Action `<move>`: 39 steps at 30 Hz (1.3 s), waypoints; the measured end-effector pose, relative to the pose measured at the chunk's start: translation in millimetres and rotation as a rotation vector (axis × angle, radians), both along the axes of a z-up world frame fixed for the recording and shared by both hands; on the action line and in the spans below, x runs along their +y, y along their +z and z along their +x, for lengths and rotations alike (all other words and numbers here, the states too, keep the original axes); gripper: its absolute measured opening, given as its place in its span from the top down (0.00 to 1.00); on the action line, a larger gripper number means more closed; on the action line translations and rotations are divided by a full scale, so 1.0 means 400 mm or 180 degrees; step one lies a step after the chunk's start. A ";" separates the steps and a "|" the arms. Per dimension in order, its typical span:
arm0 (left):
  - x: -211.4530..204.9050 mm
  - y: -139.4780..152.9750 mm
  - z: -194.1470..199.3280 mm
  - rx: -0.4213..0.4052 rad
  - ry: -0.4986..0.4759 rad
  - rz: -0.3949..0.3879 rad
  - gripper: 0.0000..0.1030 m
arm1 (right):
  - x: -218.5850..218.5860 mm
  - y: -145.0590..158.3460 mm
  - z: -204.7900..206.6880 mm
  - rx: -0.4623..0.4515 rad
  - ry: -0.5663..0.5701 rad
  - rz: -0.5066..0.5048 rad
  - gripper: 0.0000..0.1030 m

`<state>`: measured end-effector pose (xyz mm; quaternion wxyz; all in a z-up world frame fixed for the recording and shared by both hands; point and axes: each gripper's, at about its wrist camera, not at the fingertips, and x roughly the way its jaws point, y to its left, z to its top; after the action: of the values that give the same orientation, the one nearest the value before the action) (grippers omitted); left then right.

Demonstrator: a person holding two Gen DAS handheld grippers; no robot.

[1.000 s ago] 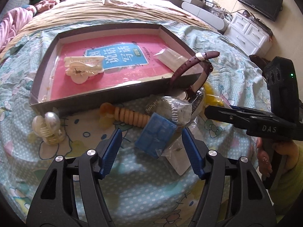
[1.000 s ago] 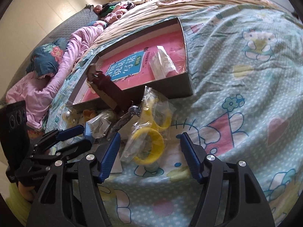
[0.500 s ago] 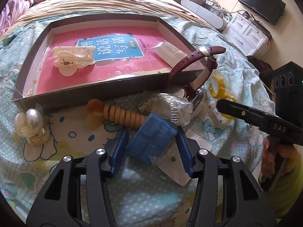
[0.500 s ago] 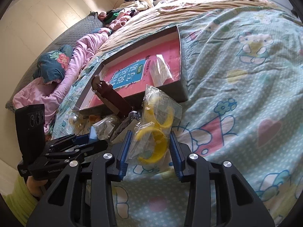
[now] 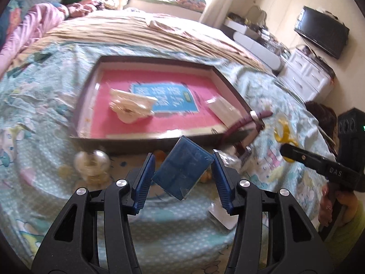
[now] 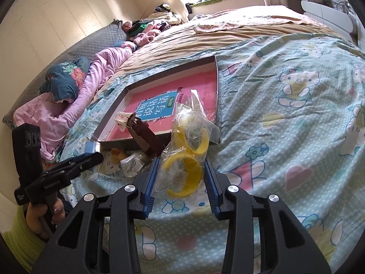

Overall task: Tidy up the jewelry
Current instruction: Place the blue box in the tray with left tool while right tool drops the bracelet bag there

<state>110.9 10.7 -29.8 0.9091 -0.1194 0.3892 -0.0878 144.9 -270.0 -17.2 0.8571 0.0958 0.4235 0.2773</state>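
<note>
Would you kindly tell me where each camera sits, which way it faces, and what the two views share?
Left wrist: on the left gripper, looking down along its fingers at the blue box it grips, tray beyond; right gripper and hand show at right.
Right wrist: on the right gripper, clamping the bagged yellow bangles; left gripper at left.
Shared: tray, brown watch strap, bedspread.

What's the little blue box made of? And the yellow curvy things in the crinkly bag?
The small blue box looks like hard, see-through plastic: glossy, with moulded compartment lines. The yellow curved hair clips look like smooth, shiny plastic. Their clear bag seems thin plastic film: it creases and glints.
</note>
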 end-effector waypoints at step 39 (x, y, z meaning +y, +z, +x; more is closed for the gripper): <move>0.027 0.047 0.163 -0.0049 0.0194 0.0168 0.59 | 0.105 0.114 0.156 -0.0489 0.0090 -0.0202 0.64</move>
<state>176.3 21.5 -11.1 0.9172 -0.1064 0.3806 -0.0507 207.2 -227.9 28.5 0.8856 0.0411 0.3664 0.2824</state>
